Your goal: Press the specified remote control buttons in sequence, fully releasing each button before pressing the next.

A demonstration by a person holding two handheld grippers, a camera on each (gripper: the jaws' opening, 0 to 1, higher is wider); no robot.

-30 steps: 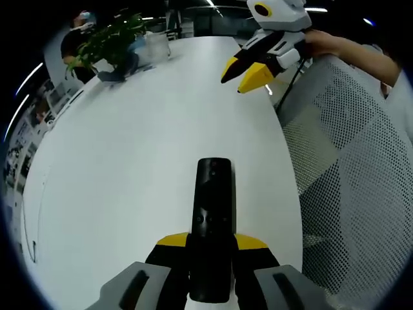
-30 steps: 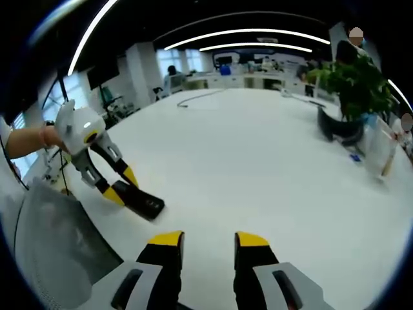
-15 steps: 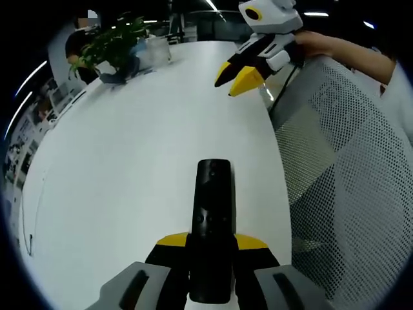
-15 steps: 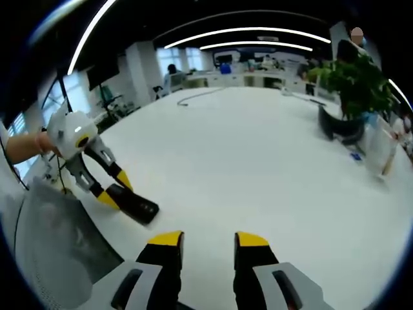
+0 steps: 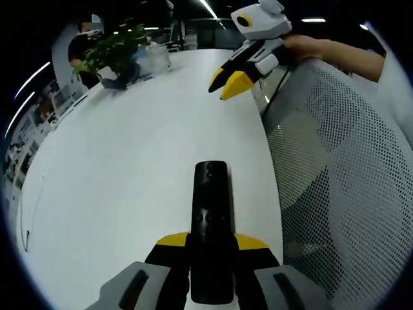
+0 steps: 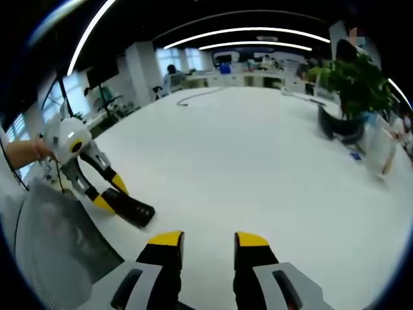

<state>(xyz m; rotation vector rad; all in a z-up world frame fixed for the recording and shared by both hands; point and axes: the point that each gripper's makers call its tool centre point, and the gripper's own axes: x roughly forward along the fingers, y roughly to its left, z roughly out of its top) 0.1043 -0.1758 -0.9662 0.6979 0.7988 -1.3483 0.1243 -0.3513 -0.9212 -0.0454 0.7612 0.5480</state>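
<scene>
The left hand-held gripper (image 5: 210, 248) clamps the black remote control (image 5: 211, 219) by its near end, above the white tabletop (image 5: 129, 161), its buttons legible in the left gripper view. In the right gripper view, the right hand-held gripper (image 6: 206, 242) hovers with jaws parted and nothing between them, and the remote appears small at the tabletop's edge beside a mesh chair (image 6: 51, 245).

Open-plan office: long white table (image 6: 271, 161), mesh chair (image 5: 348, 168), potted plant (image 6: 352, 84).
</scene>
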